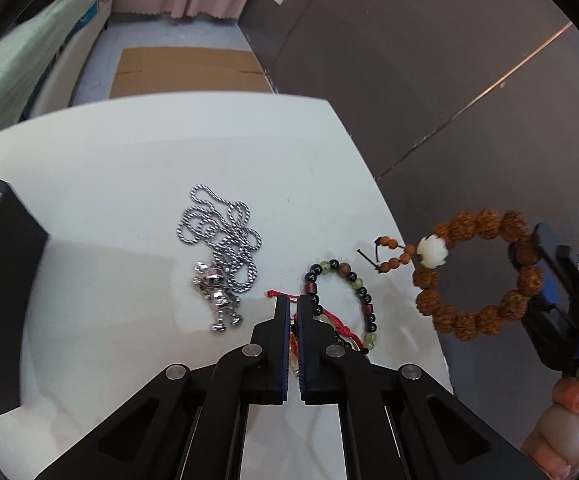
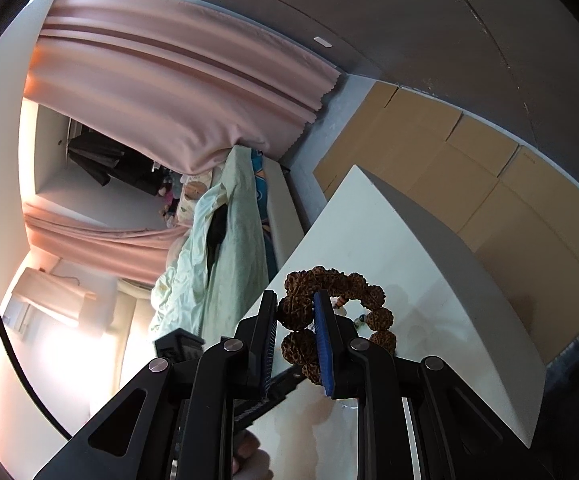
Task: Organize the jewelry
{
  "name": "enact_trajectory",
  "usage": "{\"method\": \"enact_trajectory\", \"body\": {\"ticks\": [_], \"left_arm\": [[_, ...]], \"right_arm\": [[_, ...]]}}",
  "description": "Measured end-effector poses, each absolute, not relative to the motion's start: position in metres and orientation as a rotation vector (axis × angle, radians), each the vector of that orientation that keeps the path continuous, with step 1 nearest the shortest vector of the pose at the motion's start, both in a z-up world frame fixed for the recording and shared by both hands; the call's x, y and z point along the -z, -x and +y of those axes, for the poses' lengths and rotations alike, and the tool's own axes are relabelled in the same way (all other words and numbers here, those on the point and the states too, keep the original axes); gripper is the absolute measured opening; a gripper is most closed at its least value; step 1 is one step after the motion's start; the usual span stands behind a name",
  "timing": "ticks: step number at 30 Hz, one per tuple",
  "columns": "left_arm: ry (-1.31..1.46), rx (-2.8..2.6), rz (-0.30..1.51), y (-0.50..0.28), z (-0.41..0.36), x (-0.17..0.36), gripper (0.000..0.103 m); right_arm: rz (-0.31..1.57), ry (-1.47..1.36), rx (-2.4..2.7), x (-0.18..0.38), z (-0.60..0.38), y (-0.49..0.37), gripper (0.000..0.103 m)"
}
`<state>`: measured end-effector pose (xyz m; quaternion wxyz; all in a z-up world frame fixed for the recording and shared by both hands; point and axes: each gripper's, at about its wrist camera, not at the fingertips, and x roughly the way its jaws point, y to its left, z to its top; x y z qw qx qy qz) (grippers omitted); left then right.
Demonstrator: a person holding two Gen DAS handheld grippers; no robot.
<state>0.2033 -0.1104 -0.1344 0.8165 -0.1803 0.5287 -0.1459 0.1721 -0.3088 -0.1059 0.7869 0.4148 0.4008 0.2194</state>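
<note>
My right gripper [image 2: 295, 312] is shut on a brown seed-bead bracelet [image 2: 301, 308] and holds it in the air past the table's right edge; in the left wrist view the bracelet [image 1: 485, 220] hangs with its white flower bead [image 1: 432, 251] toward the table. My left gripper [image 1: 294, 304] is shut on a red string bracelet [image 1: 339, 322] lying on the white table [image 1: 129, 184]. A green-and-black bead bracelet [image 1: 363, 294] lies beside it. A silver chain necklace [image 1: 225, 236] with a figure pendant [image 1: 219, 300] lies left of my left gripper.
A black box [image 1: 5, 300] stands at the table's left edge. Flattened cardboard [image 1: 189, 72] lies on the floor beyond the table. A grey wall panel [image 1: 429, 80] runs along the right. A bed with pale green bedding [image 2: 225, 232] is further back.
</note>
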Motion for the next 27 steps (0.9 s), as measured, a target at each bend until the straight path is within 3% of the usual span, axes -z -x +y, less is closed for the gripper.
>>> {"method": "enact_trajectory", "body": {"ticks": [27], "left_arm": [[0.421, 0.150, 0.870, -0.155, -0.003, 0.050, 0.002]], "right_arm": [[0.879, -0.838, -0.645, 0.098, -0.215, -0.161, 0.020]]}}
